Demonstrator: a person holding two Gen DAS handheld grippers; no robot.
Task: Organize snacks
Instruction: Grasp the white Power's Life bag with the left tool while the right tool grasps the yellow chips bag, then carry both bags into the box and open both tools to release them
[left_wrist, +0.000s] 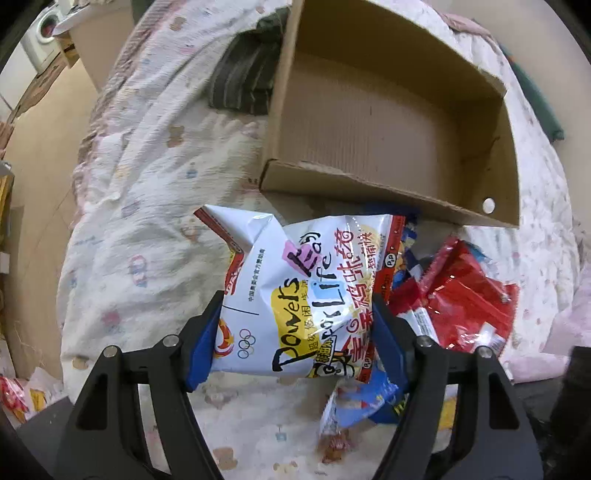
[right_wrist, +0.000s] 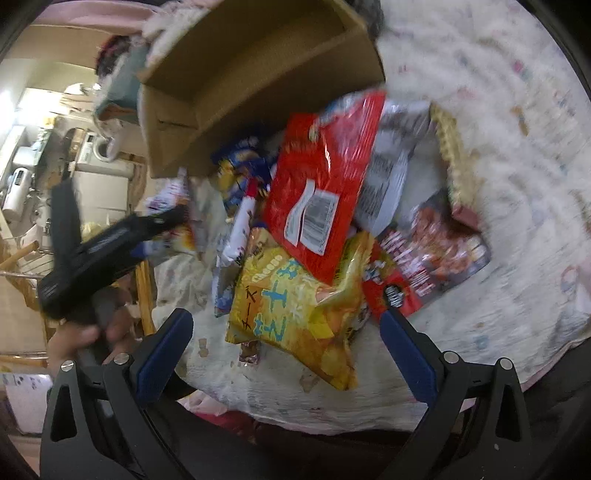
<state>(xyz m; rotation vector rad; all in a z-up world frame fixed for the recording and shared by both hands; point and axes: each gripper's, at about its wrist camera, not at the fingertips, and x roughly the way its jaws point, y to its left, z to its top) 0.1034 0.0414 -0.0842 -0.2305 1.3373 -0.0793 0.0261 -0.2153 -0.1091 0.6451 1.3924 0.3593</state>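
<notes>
My left gripper (left_wrist: 295, 339) is shut on a white snack bag (left_wrist: 295, 295) with black and red lettering; both blue pads (left_wrist: 203, 343) press on its sides. An open cardboard box (left_wrist: 388, 122) lies just beyond it, with nothing visible inside. Red packets (left_wrist: 465, 295) and a blue packet (left_wrist: 365, 398) lie to the right of the bag. My right gripper (right_wrist: 288, 350) is open above the snack pile. A yellow cheese snack bag (right_wrist: 291, 306) lies between and ahead of its pads, untouched. A big red bag (right_wrist: 325, 184) overlaps it, below the box (right_wrist: 258, 74).
Everything sits on a patterned bed cover (left_wrist: 147, 221). A dark striped cloth (left_wrist: 243, 74) lies left of the box. A dark red packet (right_wrist: 443, 240) and a white packet (right_wrist: 391, 177) lie right of the red bag. A hand (right_wrist: 74, 339) holds the other gripper's body (right_wrist: 110, 240) at the left.
</notes>
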